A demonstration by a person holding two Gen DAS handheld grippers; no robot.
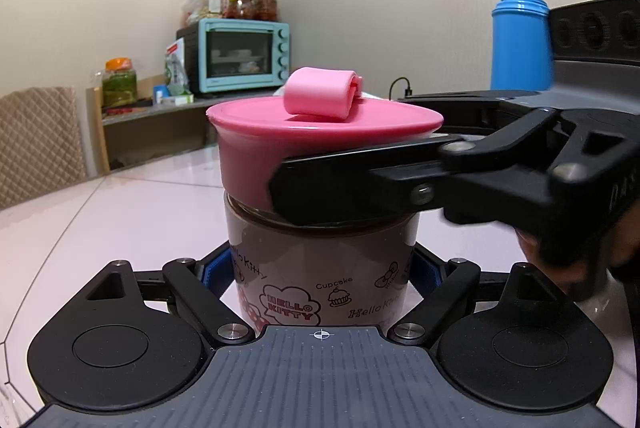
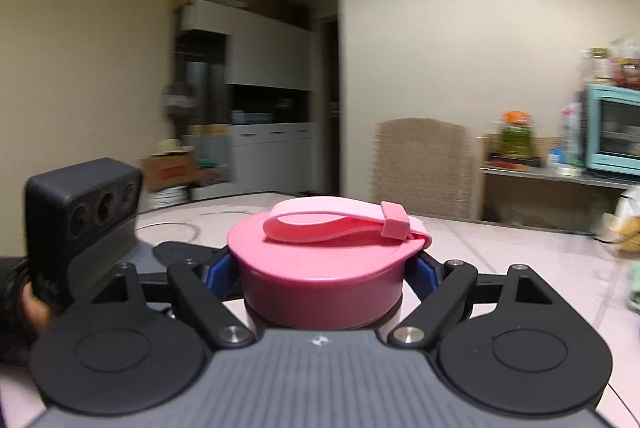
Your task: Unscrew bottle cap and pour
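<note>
Blue pads of the left gripper pinch the bottle low on its printed brown body, upright on the pale table. Right gripper clamps the pink cap, which is still seated with its strap folded on top. Unscrewing seems barely begun; pouring remains. A blue flask stands at two o'clock, an oven at eleven.

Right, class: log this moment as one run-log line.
left gripper: shut on bottle | right gripper: shut on cap | cap: still on | pour: not begun
</note>
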